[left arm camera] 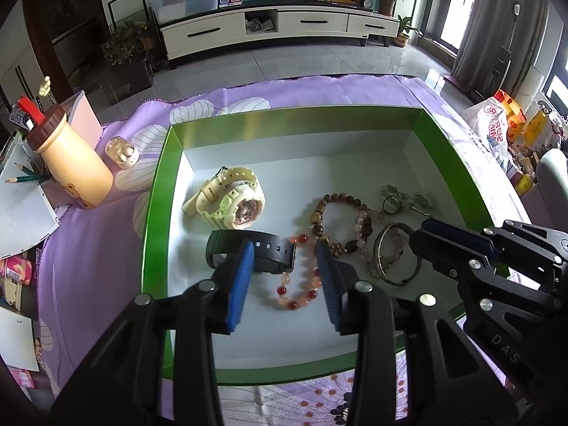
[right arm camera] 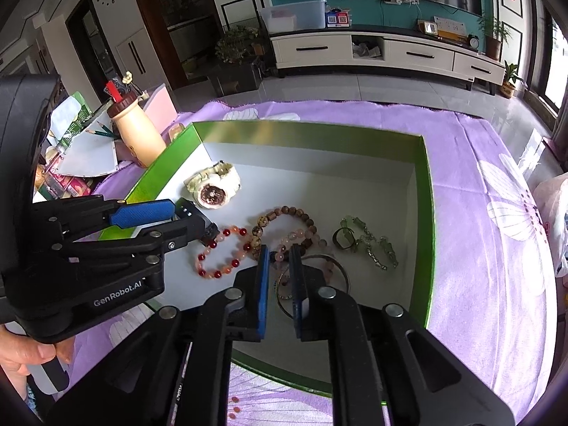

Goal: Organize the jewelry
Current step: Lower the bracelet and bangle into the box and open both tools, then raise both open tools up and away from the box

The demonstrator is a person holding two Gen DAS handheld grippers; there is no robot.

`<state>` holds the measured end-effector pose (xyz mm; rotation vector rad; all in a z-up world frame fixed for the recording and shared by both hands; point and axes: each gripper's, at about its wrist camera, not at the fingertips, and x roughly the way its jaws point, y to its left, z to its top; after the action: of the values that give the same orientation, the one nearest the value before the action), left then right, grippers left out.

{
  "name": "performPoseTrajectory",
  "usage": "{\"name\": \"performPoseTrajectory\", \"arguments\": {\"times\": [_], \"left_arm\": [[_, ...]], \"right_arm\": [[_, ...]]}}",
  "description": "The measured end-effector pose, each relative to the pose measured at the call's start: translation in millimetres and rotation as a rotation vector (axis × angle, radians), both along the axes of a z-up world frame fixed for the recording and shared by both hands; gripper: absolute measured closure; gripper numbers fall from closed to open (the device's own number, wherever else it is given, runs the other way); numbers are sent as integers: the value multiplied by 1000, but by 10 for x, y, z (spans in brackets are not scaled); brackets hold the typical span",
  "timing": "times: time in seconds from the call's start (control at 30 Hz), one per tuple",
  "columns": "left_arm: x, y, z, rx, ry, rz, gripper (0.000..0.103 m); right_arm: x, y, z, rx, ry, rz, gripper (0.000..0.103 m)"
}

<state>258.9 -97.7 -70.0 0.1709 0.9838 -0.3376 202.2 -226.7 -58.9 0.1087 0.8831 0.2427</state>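
A green-walled tray (left arm camera: 156, 191) (right arm camera: 429, 191) holds jewelry: a cream watch (left arm camera: 230, 198) (right arm camera: 213, 186), a black watch (left arm camera: 269, 254), a red-orange bead bracelet (left arm camera: 301, 294) (right arm camera: 216, 255), a brown bead bracelet (left arm camera: 337, 220) (right arm camera: 287, 213), a pink bead bracelet (left arm camera: 362, 220), a silver bangle (left arm camera: 397, 280) (right arm camera: 340, 269) and green pieces (left arm camera: 408, 198) (right arm camera: 369, 241). My left gripper (left arm camera: 284, 248) is open, its fingers astride the black watch's strap end. My right gripper (right arm camera: 280, 252) (left arm camera: 422, 234) is open with a narrow gap, low over the pink beads and bangle.
A cream bottle-shaped pen holder (left arm camera: 67, 163) (right arm camera: 136, 127), a small earbud case (left arm camera: 122, 152), papers and pencils (left arm camera: 25, 177) lie left of the tray on the purple floral cloth (left arm camera: 88, 248) (right arm camera: 490, 248). Bags (left arm camera: 497, 131) stand to the right.
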Motion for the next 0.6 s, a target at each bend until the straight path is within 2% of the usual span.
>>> {"name": "performPoseTrajectory", "arguments": {"times": [0.1, 0.13, 0.17, 0.2, 0.27, 0.3, 0.33, 0.37, 0.43, 0.53, 0.6], "left_arm": [[-28, 25, 79, 0, -14, 7, 47], [-42, 38, 121, -2, -17, 11, 38], [-51, 50, 152, -4, -20, 17, 33], [-64, 68, 195, -6, -23, 23, 26], [-84, 103, 293, 5, -31, 41, 19], [-93, 128, 346, 12, -35, 55, 12], [-98, 150, 386, 13, -37, 63, 6], [-110, 186, 454, 5, -37, 71, 4], [-144, 254, 588, -2, -43, 95, 2], [-195, 301, 745, 0, -52, 110, 2], [-239, 312, 858, 8, -55, 113, 2]], "right_arm": [[-32, 5, 79, -3, -8, -5, 89], [-48, 8, 108, -6, -12, -8, 81], [-67, 8, 139, -12, -15, -14, 75], [-86, 2, 173, -16, -20, -25, 63], [-124, -20, 272, -19, -21, -45, 56], [-129, -33, 309, -20, -19, -56, 49], [-148, -59, 364, -23, -19, -75, 38], [-176, -92, 437, -25, -25, -99, 32], [-222, -142, 564, -29, -28, -134, 11], [-264, -186, 742, -33, -24, -161, 2], [-293, -193, 856, -45, -16, -178, 1]]}}
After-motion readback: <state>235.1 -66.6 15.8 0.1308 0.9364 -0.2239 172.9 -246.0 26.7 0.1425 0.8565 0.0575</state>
